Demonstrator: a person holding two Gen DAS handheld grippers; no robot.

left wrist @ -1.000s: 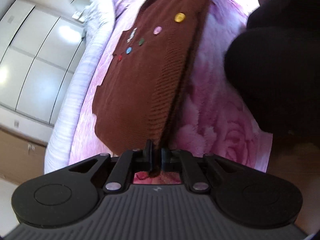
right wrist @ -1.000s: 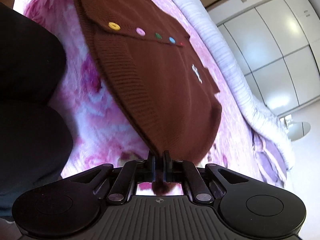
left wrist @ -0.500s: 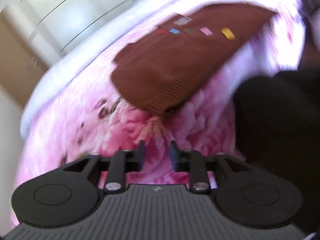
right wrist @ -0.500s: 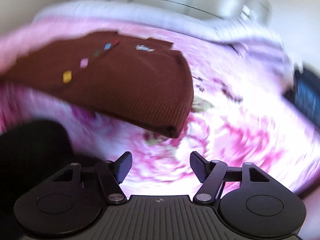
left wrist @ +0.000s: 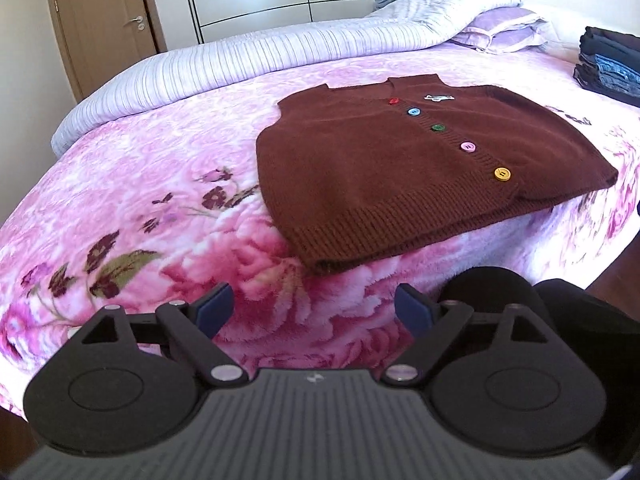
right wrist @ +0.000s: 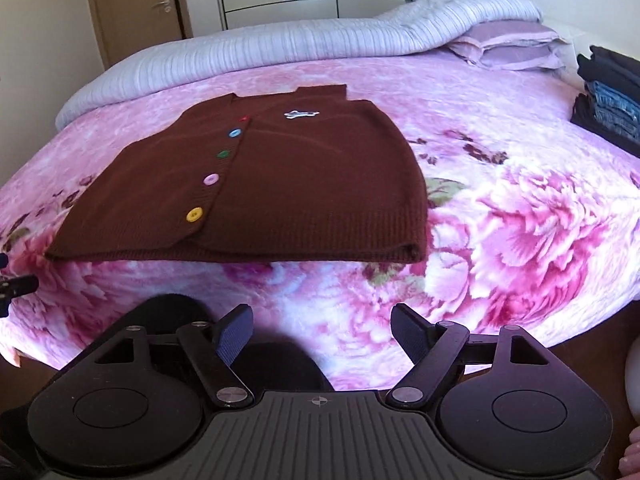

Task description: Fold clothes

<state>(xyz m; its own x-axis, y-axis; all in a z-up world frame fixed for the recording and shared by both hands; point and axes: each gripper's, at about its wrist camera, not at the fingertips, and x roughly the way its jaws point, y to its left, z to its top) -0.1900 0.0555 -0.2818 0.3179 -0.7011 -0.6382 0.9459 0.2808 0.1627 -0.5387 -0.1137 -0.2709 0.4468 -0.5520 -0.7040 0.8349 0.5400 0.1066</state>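
Brown vest (left wrist: 400, 168) was found laid flat on bed (left wrist: 160, 184), not yet folded; left gripper (left wrist: 316, 308) and right gripper (right wrist: 322, 326) were held apart, empty.

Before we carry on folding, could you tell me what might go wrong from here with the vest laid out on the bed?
1. The brown vest lies with its hem near the edge of the bed; a careless tug toward that edge could pull it off.
2. Its coloured buttons stand proud, so fingers closing on the placket may snag one.
3. The fleecy blanket could get pinched along with the knit; the left gripper and right gripper are both open, holding nothing.
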